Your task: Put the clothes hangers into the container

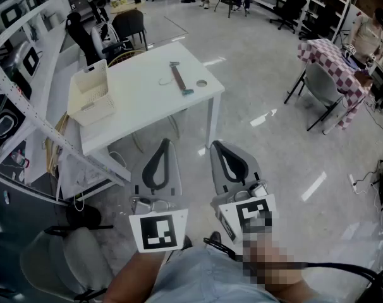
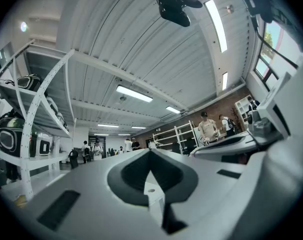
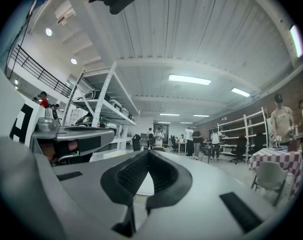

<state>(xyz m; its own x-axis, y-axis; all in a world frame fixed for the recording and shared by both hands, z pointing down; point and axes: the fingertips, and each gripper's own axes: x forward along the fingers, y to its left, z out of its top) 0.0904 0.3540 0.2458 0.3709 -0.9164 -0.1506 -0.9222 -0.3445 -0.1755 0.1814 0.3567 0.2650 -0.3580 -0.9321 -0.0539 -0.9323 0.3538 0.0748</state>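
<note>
Square markers (image 1: pixel 158 230): left gripper (image 1: pixel 164 145), right gripper (image 1: pixel 218 147)

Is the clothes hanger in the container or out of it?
Out: the clothes hanger lies on the white table, apart from the cream container.

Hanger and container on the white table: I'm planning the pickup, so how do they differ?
The hanger is a thin brown bar with a hook; the container is a bulky pale basket with slotted walls. The hanger lies flat toward the table's right side in the head view; the container sits at its left end. Both rest on the white table, apart from each other.
</note>
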